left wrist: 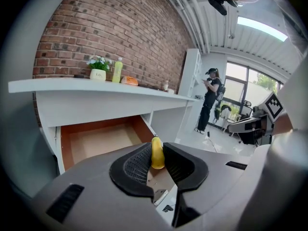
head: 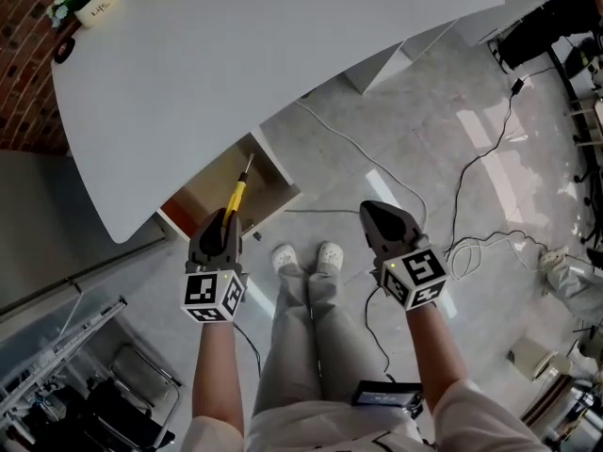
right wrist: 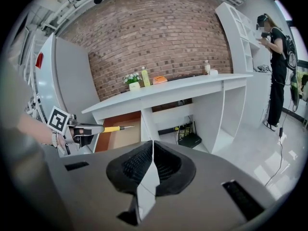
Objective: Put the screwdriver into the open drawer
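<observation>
My left tongs (head: 224, 219) are clamped on the yellow-handled screwdriver (head: 236, 194). Its long axis runs in line with them, and the metal tip points ahead over the open wooden drawer (head: 268, 182) under the white counter (head: 236, 64). My right tongs (head: 379, 210) are pressed together, empty, off to its side.

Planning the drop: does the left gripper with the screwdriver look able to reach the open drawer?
Probably yes: the left gripper holds the screwdriver pointing at the open drawer, and nothing visible blocks the way.
</observation>
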Action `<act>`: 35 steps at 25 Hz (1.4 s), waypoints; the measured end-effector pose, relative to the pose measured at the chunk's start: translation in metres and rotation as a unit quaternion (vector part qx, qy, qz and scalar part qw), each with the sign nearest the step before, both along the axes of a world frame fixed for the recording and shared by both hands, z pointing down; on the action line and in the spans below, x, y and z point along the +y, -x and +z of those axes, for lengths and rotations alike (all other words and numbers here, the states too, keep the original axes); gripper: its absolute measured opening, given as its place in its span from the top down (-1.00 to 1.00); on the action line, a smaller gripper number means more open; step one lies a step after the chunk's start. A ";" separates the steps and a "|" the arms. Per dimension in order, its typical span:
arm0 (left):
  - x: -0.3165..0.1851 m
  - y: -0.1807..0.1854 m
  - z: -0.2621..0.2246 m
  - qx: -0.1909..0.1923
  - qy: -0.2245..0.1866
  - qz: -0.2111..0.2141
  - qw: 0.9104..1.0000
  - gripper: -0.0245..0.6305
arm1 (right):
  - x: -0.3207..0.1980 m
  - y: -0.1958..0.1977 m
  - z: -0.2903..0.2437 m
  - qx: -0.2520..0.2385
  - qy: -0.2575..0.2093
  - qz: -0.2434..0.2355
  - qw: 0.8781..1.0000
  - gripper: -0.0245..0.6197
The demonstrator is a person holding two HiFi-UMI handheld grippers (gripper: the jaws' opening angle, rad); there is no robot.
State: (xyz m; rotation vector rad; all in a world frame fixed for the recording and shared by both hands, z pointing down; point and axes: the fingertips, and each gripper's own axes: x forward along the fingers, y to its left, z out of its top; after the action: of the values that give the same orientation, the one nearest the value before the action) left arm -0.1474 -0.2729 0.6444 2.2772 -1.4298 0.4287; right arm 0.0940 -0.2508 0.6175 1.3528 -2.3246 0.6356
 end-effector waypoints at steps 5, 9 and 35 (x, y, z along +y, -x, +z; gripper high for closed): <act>-0.012 -0.001 0.025 -0.005 0.021 0.012 1.000 0.68 | -0.003 0.003 0.013 -0.004 0.009 -0.001 1.000 0.86; -0.020 -0.002 0.040 -0.004 0.041 0.021 0.999 0.68 | -0.004 0.006 0.021 0.002 0.017 -0.002 1.000 0.86; -0.042 0.002 0.151 -0.052 0.284 0.095 0.953 0.67 | -0.053 0.018 0.070 0.004 0.067 0.039 0.997 0.86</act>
State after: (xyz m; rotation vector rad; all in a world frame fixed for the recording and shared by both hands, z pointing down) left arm -0.1492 -0.3150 0.7952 1.9357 -0.9628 0.9020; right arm 0.0764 -0.3042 0.6878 1.3884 -2.1888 0.7927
